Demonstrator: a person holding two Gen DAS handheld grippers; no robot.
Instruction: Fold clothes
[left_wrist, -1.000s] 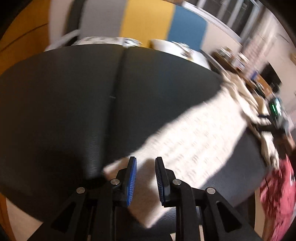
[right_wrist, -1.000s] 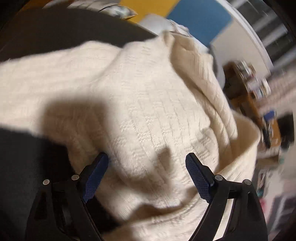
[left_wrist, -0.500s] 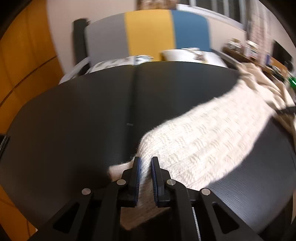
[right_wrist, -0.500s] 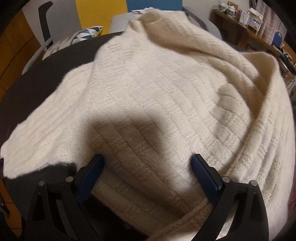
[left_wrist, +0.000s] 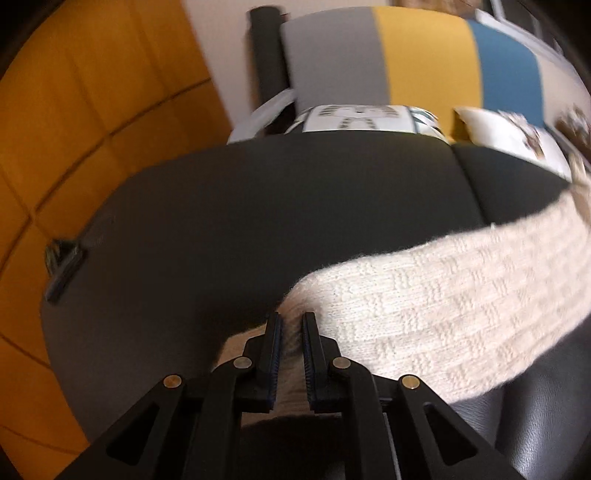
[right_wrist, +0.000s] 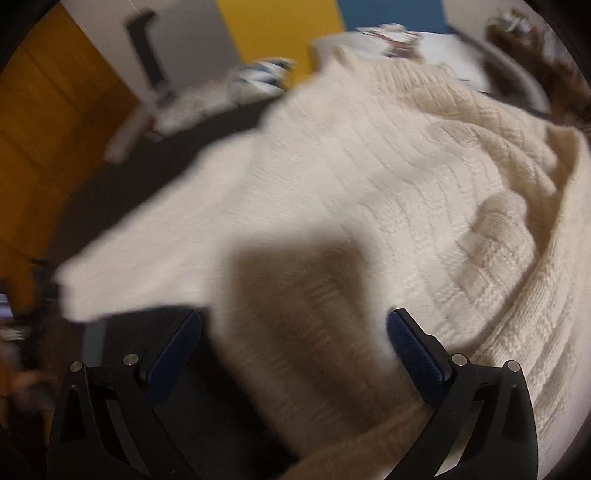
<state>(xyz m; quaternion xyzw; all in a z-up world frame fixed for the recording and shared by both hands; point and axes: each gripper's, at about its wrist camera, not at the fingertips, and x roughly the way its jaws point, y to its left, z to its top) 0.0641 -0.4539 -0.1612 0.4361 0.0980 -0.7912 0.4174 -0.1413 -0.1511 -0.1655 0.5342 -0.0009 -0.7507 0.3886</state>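
Sweater (left_wrist: 436, 310) sleeve pinched, left gripper (left_wrist: 291, 332)

my left gripper (left_wrist: 290, 334): jaws nearly closed, pinching the cream knit sleeve (left_wrist: 443, 306) end | sleeve runs right across the black table (left_wrist: 258, 206) | beyond: grey-yellow-blue chair back (left_wrist: 406, 62), orange wall (left_wrist: 92, 92)

Both wrist cameras look forward along their fingers, low and close over the black bench (left_wrist: 221, 221). Each faces the far edge; both share the cream sweater (right_wrist: 369, 166) and striped panel (left_wrist: 406, 55).
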